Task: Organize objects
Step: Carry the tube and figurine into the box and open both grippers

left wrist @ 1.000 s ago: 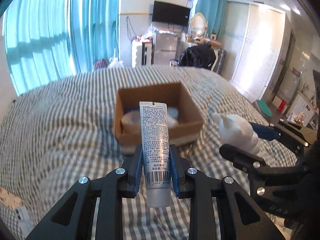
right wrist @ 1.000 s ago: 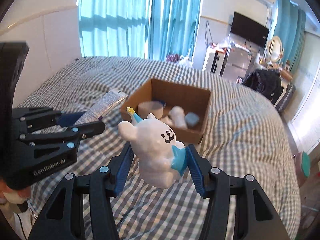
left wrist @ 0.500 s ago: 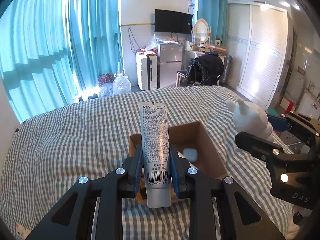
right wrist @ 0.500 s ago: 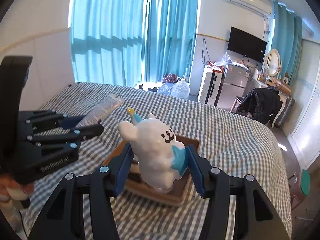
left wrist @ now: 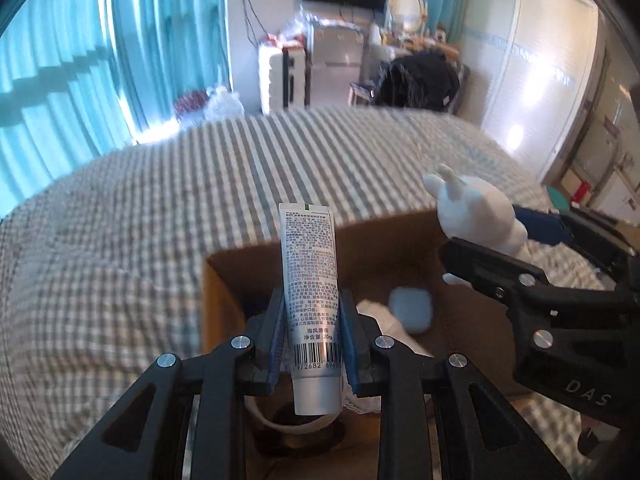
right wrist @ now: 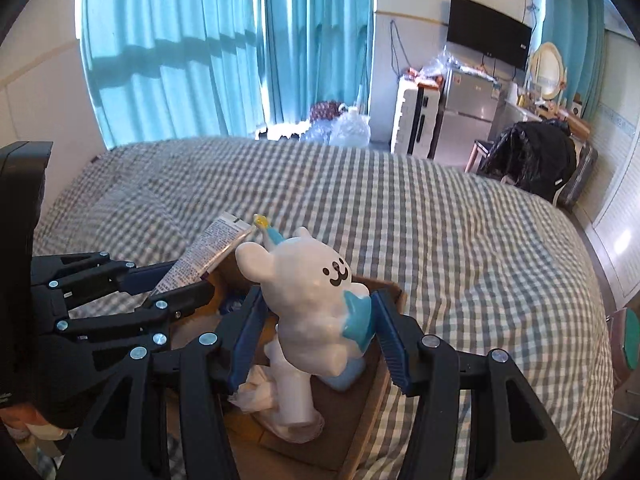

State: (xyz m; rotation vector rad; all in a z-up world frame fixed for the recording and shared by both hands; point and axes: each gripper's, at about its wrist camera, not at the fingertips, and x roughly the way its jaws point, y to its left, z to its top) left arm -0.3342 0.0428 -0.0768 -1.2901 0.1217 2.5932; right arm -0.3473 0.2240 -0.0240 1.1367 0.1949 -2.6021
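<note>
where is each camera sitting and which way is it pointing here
Left wrist: on the left gripper, looking along its fingers over the cardboard box and checked bed; it holds a tube; the right gripper shows at right.
Right wrist: on the right gripper, facing across the bed toward the curtains; it holds a bear figurine; the left gripper shows at left.
Shared: box, bed, tube, bear, both grippers.
</note>
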